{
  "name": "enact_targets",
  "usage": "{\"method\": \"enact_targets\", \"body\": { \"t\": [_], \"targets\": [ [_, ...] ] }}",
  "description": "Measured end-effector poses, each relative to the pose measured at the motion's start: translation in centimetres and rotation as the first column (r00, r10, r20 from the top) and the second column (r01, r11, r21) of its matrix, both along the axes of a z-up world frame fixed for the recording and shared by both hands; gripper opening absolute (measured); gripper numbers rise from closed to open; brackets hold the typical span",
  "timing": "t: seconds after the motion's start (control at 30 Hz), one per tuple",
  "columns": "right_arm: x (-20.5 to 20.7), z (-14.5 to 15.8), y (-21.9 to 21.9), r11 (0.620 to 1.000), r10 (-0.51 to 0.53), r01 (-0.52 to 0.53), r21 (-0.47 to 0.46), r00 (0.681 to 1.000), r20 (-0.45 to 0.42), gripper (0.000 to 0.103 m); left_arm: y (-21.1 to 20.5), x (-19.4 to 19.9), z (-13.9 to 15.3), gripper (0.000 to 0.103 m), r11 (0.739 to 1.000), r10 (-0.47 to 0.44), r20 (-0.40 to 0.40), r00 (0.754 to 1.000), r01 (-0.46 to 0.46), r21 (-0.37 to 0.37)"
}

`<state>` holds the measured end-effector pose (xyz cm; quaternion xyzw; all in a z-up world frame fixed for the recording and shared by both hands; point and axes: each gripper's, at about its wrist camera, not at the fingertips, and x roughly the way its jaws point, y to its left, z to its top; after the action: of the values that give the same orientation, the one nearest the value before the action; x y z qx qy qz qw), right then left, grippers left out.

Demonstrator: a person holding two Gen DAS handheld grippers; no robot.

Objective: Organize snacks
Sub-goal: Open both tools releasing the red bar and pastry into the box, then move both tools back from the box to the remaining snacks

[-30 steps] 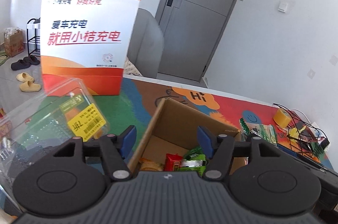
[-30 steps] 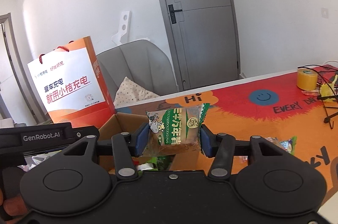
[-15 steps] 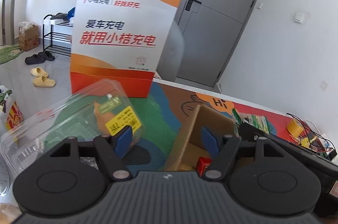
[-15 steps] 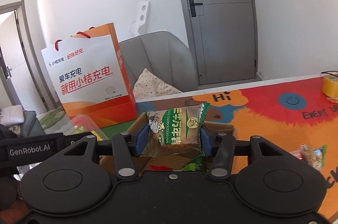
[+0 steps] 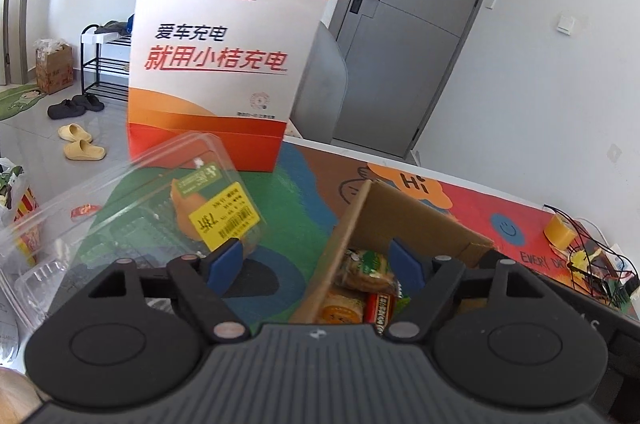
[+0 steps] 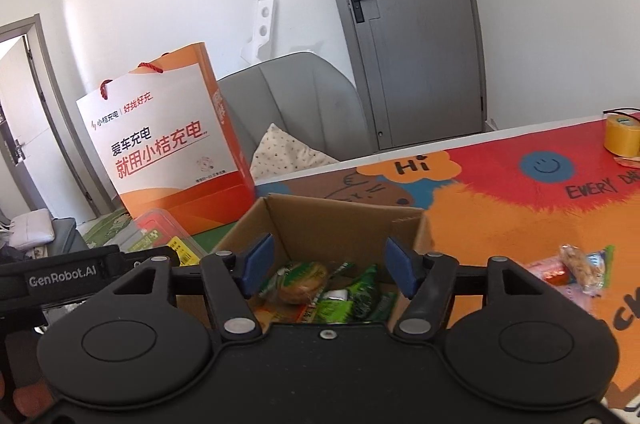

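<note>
An open cardboard box [image 6: 344,220] sits on the colourful table mat and holds several snack packs. The green-wrapped bun [image 6: 298,282] lies inside it among green packets. My right gripper [image 6: 328,266] is open and empty, just above the box's near side. The box also shows in the left wrist view [image 5: 408,220], with the bun [image 5: 366,268] inside. My left gripper [image 5: 316,260] is open and empty, straddling the box's left wall. A clear plastic clamshell [image 5: 132,212] with a yellow label lies to the left of the box.
An orange and white paper bag [image 5: 220,64] stands behind the clamshell. Loose snack packs [image 6: 580,264] lie on the mat right of the box. A yellow tape roll [image 6: 622,136] and a wire rack [image 5: 596,260] are at the far right. A grey chair stands behind the table.
My right gripper opened and let go of the green-wrapped bun, which now lies in the box. The left gripper shifted slightly; it stays open.
</note>
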<state>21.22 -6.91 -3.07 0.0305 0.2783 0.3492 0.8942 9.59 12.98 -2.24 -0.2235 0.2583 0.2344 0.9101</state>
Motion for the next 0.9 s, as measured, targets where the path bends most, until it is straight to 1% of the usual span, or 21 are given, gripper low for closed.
{"method": "enact_targets", "body": {
  "t": [0.17,0.23,0.27,0.4,0.63,0.9],
  "targets": [
    [0.2,0.2,-2.7,0.999,-0.051,0.051,0.002,0.999,0.005,0.068,-2.3,0.7,0.4,0.081,0.999,-0.049,0.005,0.999,0.049,0.018],
    [0.3,0.2,-3.9,0.997,-0.078,0.078,-0.001,0.997,0.01,0.072,-3.2,1.1,0.6,0.086,0.997,-0.068,0.007,0.998,0.067,0.025],
    [0.4,0.2,-4.7,0.996,-0.093,0.093,0.002,0.996,0.01,0.074,-3.7,1.4,0.6,0.087,0.997,-0.078,0.007,0.997,0.078,0.03],
    [0.8,0.0,-7.7,0.989,-0.15,0.15,-0.002,0.989,0.013,0.074,-5.9,2.5,0.8,0.091,0.992,-0.117,0.008,0.993,0.117,0.041],
    [1.7,-0.6,-12.4,0.97,-0.242,0.242,-0.009,0.97,-0.002,0.074,-9.6,4.3,0.8,0.091,0.979,-0.199,0.006,0.98,0.198,0.046],
    [2.5,-1.2,-16.5,0.953,-0.303,0.303,-0.001,0.953,-0.017,0.074,-13.0,5.9,0.6,0.091,0.965,-0.259,0.003,0.966,0.259,0.048]
  ]
}}
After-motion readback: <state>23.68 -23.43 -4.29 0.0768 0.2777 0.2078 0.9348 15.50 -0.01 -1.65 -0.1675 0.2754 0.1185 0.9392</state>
